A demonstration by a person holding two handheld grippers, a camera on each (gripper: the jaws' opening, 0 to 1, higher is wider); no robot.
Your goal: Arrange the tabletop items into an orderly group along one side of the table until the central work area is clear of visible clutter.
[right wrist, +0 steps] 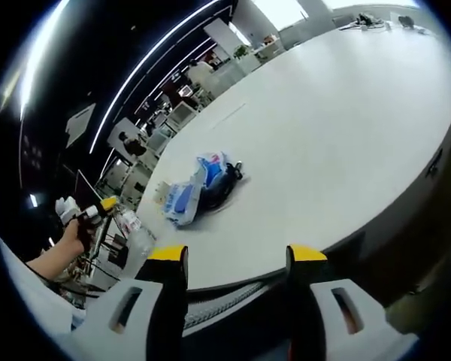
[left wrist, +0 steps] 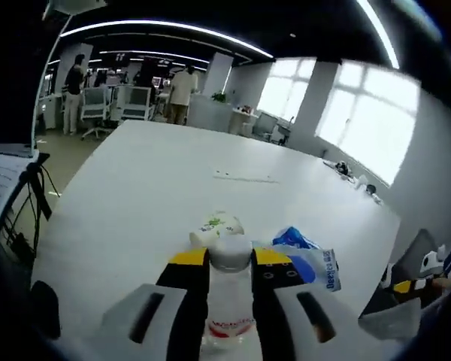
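Clear plastic water bottle with a white cap (left wrist: 230, 289) sits clamped in the left gripper (left wrist: 231, 265), near a small white-and-green bottle (left wrist: 216, 226). Probably best to set it upright beside the blue-and-white packet (left wrist: 310, 259). Right gripper (right wrist: 235, 259) hangs wide, empty, off the white table (right wrist: 346, 128).

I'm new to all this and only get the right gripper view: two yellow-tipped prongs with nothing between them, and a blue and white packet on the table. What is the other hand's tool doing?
Observer: In the left gripper view, the left gripper is shut on a clear water bottle with a white cap, gripping it just below the cap.
Operator: Is anything lying near that packet that I can't make out?
Observer: Yes. A small white bottle with a green label lies on its side on the table, just beyond the held bottle and to the left of the blue and white packet.
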